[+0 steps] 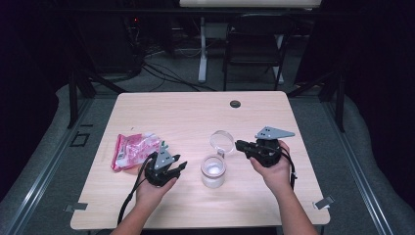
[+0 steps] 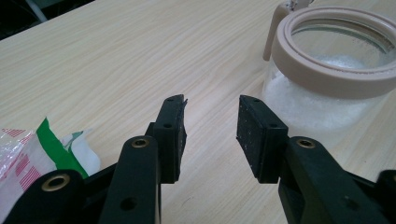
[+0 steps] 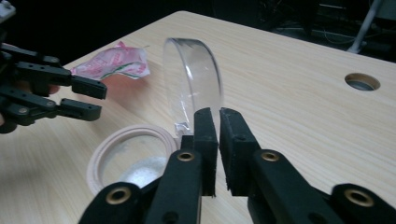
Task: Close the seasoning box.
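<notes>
A glass jar (image 1: pixel 214 172) with a beige rim (image 2: pixel 327 77) stands open at the table's middle, with white powder inside. Its clear hinged lid (image 3: pixel 194 79) stands tipped up behind it. My right gripper (image 3: pixel 214 113) comes in from the right (image 1: pixel 238 145), and its jaws are shut on the lid's edge. Left of the jar my left gripper (image 1: pixel 179 168) is open, with bare table between its pads (image 2: pixel 212 116). It points at the jar without touching it. A pink and white plastic bag (image 1: pixel 133 150) lies just left of that gripper.
The wooden table (image 1: pixel 195 112) has a round cable hole (image 1: pixel 235 104) near its far edge. A folding chair (image 1: pixel 254 44) and a table leg stand on the floor beyond. Cables trail from both grippers toward the front edge.
</notes>
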A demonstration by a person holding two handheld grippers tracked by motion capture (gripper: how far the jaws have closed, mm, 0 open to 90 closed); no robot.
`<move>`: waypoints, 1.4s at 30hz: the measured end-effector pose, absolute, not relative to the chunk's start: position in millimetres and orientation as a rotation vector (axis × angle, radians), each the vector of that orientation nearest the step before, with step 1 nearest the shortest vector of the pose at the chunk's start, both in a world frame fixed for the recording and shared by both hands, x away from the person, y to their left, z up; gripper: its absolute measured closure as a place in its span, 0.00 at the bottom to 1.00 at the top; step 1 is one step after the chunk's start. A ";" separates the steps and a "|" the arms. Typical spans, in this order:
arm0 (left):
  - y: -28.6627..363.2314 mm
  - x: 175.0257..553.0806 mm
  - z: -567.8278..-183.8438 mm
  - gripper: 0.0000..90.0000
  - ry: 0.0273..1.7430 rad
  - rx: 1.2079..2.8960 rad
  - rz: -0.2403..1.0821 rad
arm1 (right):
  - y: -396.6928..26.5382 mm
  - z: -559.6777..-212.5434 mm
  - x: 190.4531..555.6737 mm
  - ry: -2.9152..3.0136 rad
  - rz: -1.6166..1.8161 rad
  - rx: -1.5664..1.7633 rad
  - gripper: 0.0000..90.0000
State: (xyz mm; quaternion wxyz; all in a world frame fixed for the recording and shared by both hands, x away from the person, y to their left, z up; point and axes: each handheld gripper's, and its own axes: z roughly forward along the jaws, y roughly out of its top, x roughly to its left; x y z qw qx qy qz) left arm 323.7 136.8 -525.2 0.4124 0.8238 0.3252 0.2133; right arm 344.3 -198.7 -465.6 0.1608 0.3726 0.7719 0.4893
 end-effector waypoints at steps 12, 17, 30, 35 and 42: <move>131.0 317.4 -527.8 0.68 0.774 2.103 0.536 | -204.1 -479.5 356.4 2.173 1.346 1.141 1.00; 130.9 315.2 -528.9 0.69 0.776 2.119 0.531 | -202.1 -484.4 360.5 2.173 1.348 1.153 1.00; 135.9 313.0 -529.4 0.70 0.795 2.104 0.522 | -197.7 -490.0 369.2 2.180 1.363 1.166 1.00; 135.6 313.3 -527.2 0.73 0.803 2.098 0.511 | -195.9 -491.4 371.8 2.180 1.365 1.167 1.00; 126.1 314.3 -524.8 0.86 0.765 2.135 0.501 | -194.0 -492.7 373.7 2.189 1.372 1.166 1.00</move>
